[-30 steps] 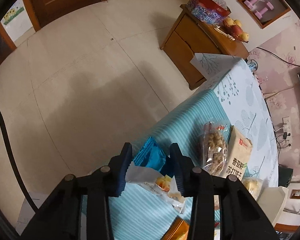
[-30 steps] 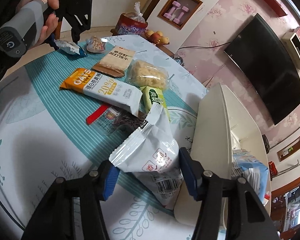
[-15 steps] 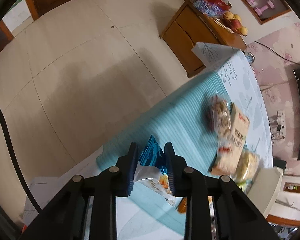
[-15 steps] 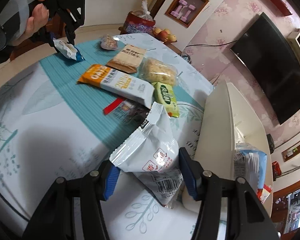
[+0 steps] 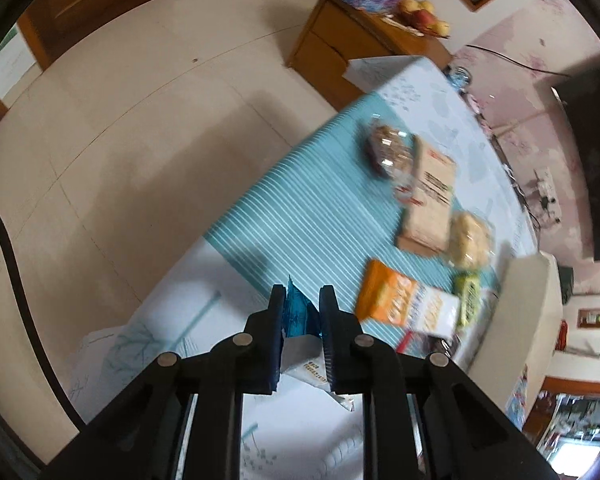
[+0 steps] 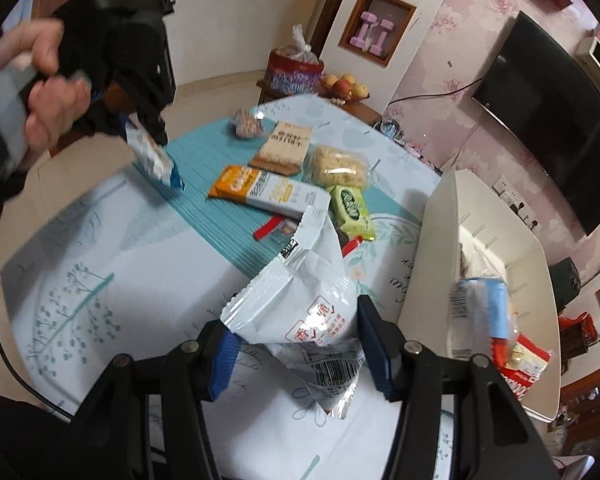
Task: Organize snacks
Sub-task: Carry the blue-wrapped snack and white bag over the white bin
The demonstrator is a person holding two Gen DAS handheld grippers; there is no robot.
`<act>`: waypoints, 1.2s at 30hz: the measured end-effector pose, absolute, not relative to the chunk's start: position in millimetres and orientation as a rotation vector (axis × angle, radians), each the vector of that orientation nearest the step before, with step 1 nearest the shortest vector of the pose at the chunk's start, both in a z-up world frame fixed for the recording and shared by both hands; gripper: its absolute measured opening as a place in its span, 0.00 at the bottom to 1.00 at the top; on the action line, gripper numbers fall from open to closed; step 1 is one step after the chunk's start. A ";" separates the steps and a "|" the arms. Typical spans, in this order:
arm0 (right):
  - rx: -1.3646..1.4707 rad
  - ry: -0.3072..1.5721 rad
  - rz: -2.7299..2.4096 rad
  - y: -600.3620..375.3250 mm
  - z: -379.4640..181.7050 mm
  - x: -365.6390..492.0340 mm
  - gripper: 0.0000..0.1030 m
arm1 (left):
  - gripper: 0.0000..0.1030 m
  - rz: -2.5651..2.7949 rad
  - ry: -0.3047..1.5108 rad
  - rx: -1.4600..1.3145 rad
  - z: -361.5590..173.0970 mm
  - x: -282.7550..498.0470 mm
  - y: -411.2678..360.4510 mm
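Observation:
My left gripper (image 5: 300, 304) is shut on a small blue-and-white snack packet (image 5: 298, 316) and holds it above the table; it also shows in the right wrist view (image 6: 154, 156), hanging from the left gripper (image 6: 148, 128). My right gripper (image 6: 296, 340) is shut on a white snack bag (image 6: 304, 300), lifted beside the cream tray (image 6: 432, 248). Loose snacks lie on the teal cloth: an orange-and-white oats bar (image 6: 260, 190), a tan cracker packet (image 6: 286, 146), a pale puffed snack (image 6: 336, 166), a green packet (image 6: 350, 206).
The cream tray holds a blue-and-white packet (image 6: 480, 312) and a red-and-white packet (image 6: 520, 364). A small nut packet (image 6: 246, 122) lies at the table's far edge. A wooden cabinet (image 5: 340, 52) with fruit stands beyond the table. Floor lies to the left.
My left gripper has closed on the blue-and-white packet, lifted it off the table and carried it back toward me. My right gripper still holds the white bag, raised a little.

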State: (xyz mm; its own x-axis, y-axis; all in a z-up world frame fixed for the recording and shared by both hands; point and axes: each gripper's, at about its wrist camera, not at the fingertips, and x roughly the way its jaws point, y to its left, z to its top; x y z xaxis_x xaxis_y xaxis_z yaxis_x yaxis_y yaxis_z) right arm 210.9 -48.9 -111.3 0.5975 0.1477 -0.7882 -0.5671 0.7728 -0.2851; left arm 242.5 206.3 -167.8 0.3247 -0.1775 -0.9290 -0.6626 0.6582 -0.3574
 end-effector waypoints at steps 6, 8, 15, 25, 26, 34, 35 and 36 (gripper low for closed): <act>-0.522 0.766 0.393 -67.6 -85.8 210.2 0.53 | 0.14 0.285 1.169 -0.780 -121.9 236.0 178.0; -0.510 0.750 0.373 -74.6 -78.7 212.4 0.53 | 0.14 0.251 1.145 -0.753 -104.9 237.5 166.3; -0.388 0.739 0.402 -99.0 -56.6 226.1 0.49 | 0.14 0.152 1.076 -0.658 -57.3 250.7 127.2; -0.231 0.739 0.486 -127.7 -41.6 238.0 0.49 | 0.14 0.026 1.011 -0.550 -15.5 279.4 69.0; -0.219 0.742 0.493 -130.6 -41.0 238.5 0.49 | 0.14 0.011 1.007 -0.539 -13.1 283.3 62.2; -0.019 0.752 0.562 -165.7 -33.4 246.7 0.49 | 0.14 -0.133 1.000 -0.507 -17.6 308.5 10.8; 0.010 0.757 0.568 -170.9 -33.8 249.0 0.49 | 0.14 -0.148 1.000 -0.503 -19.2 310.1 5.7; 0.037 0.759 0.573 -176.3 -34.4 251.5 0.49 | 0.14 -0.166 0.998 -0.499 -20.6 311.9 -0.3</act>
